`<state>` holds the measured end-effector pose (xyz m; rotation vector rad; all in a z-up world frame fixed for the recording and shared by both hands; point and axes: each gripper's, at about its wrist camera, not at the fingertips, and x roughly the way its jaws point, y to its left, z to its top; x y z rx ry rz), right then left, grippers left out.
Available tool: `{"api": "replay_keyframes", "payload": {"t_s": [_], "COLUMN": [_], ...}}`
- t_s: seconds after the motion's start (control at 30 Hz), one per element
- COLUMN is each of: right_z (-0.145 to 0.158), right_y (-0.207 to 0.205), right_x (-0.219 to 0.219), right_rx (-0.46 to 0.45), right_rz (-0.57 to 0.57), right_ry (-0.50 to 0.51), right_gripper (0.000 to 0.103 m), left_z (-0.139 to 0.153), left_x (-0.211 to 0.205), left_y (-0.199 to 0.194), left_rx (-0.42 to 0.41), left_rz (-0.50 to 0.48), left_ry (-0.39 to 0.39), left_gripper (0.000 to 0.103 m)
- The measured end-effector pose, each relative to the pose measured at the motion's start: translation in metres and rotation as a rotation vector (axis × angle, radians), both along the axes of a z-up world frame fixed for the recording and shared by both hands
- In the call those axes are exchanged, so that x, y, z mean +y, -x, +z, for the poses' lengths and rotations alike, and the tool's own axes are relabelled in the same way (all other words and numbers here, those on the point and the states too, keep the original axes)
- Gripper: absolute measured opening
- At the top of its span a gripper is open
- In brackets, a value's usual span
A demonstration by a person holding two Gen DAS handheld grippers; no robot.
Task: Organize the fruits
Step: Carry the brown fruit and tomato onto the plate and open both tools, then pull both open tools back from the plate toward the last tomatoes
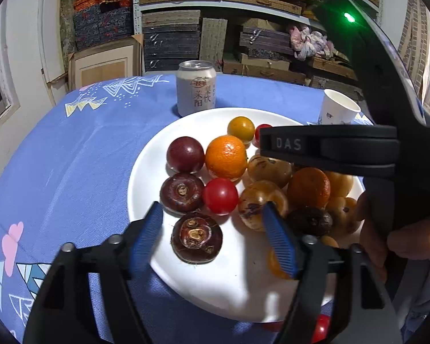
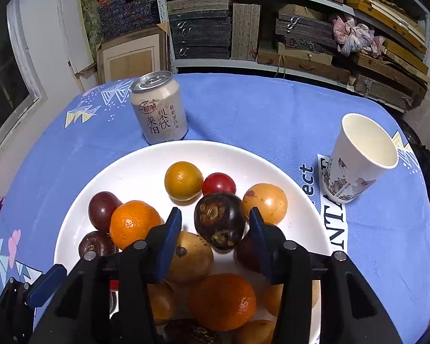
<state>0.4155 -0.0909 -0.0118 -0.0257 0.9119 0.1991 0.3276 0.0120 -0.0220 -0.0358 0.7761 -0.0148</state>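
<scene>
Blue-padded left gripper (image 1: 212, 235) fingers apart, empty | right gripper (image 2: 215, 243) fingers apart around water chestnut (image 2: 220, 220)

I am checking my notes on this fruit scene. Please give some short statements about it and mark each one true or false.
1. The drink can stands upright beyond the white plate. True.
2. The paper cup lies on its side. False: it stands with its mouth up.
3. The left gripper is shut on a red tomato. False: it is open around a water chestnut.
4. The right gripper is open above the plate. True.
</scene>
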Motion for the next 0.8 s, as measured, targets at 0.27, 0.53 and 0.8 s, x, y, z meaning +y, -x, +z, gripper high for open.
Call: {"api": "replay_keyframes", "payload": {"t_s": [0.27, 0.53, 0.8], "right_z": [0.037, 0.09, 0.105], "right_y": [0.032, 0.117, 0.223], "right_x": [-0.02, -0.048, -0.074], "right_rx": [-0.094, -0.22, -0.326], "right_rz": [-0.033, -0.012, 0.026], "right_ry": [-0.062, -0.126, -0.203], "right_gripper": [0.054, 0.064, 0.073], "left_z": [0.019, 0.048, 0.061], "left_x": [-0.003, -0.003, -0.008], "left_y": [0.024, 0.087, 0.153], "left_rx": [-0.068, -0.156, -0.229], "left_rz": [0.012, 0.021, 0.017], "left_ry": [-0.047, -0.058, -0.091], "left_gripper": [0.071, 0.074, 0.08]}}
